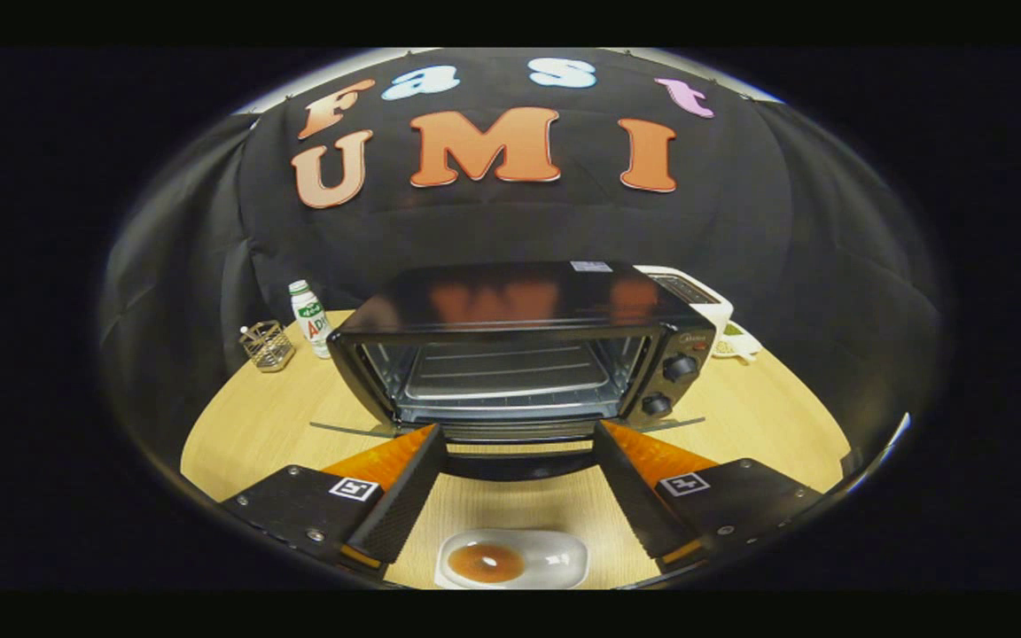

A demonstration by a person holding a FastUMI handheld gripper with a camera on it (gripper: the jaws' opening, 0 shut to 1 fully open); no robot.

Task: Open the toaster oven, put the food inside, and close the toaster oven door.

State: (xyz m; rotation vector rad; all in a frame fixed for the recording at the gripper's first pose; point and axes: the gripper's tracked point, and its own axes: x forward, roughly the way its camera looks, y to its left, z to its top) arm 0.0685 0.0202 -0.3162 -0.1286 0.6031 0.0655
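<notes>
Pale wood forms the round table [767, 416] on which everything stands. At its middle sits a black toaster oven [524, 350], its glass door [510, 434] dropped fully open and lying flat toward the viewer. Inside, a wire rack [502, 372] spans the empty cavity. Two round knobs [670, 385] sit one above the other on the oven's right side panel.

The gripper [519, 496] points straight at the oven. Its two fingers are spread wide apart and hold nothing; their tips reach near the front edge of the lowered door, though whether they touch it is hard to tell.

Between the fingers, close to the camera, a small white dish [564, 563] rests on the table. It holds the food [486, 562], a flat round brown piece lying toward the dish's left side. The dish is well short of the oven and apart from both fingers.

Left of the oven stand a small white bottle [308, 317] with a green label and, further left, a little wire basket [267, 346]. Behind the oven's right corner a white appliance [697, 297] peeks out, possibly a toaster, with a small pale object [736, 346] just beside it.
</notes>
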